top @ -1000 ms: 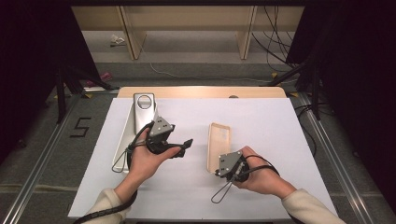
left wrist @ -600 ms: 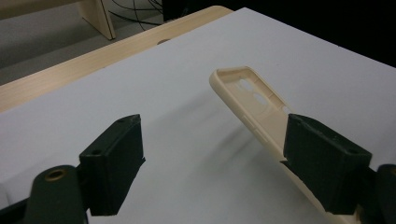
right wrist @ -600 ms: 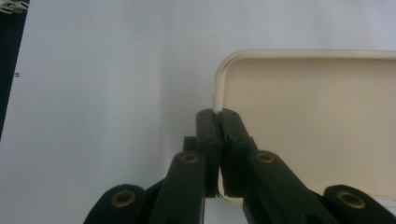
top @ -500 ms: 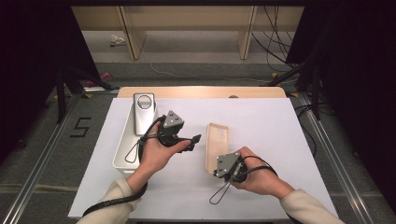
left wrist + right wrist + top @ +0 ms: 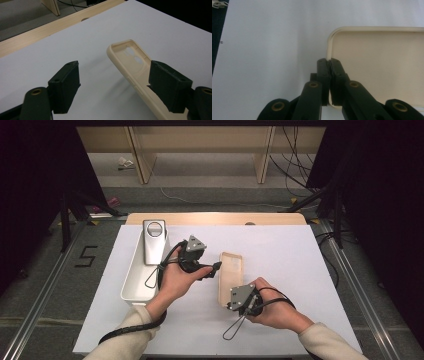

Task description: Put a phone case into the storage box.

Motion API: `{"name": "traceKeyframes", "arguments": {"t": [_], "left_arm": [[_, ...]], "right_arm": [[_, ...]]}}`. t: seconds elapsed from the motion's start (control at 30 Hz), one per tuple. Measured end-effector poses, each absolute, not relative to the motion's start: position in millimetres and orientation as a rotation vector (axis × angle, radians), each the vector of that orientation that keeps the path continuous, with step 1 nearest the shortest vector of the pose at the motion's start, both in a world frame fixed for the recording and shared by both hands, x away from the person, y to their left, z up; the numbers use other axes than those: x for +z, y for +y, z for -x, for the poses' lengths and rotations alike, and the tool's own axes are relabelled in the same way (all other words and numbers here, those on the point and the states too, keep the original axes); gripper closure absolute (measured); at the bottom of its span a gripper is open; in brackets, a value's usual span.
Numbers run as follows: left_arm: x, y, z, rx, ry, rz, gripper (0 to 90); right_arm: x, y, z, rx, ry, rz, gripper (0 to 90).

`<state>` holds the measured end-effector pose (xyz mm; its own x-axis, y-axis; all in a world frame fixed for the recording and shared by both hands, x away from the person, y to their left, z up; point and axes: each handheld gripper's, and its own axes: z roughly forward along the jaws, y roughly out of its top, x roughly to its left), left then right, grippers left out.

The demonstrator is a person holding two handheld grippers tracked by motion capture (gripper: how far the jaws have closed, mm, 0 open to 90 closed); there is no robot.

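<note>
Here: beige phone case, hollow up; right gripper clamps rim, left gripper apart, closing.

One readable mark: a black numeral "5" on the grey floor, left of the counter in the high view. No other text, label or brand legible on the counter or anything on it, in any view.
</note>
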<state>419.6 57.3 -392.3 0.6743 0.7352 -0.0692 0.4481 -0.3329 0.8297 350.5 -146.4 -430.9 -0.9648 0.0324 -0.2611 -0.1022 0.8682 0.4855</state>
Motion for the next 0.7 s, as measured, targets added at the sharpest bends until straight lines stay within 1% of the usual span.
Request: {"name": "traceKeyframes", "arguments": {"t": [0.33,0.5,0.7], "left_arm": [[-393.7,48.3,-430.2,0.399,0.960,-1.995,30.0],[-396.1,43.6,-435.1,0.381,0.983,-2.001,34.9],[-400.4,37.8,-440.9,0.319,1.019,-2.006,43.1]], "right_arm": [[-430.2,-144.5,-350.1,0.740,2.781,0.057,88.2],[-429.6,-144.3,-350.0,0.739,2.772,0.064,88.2],[-429.3,-143.8,-350.0,0.742,2.761,0.073,88.2]]}}
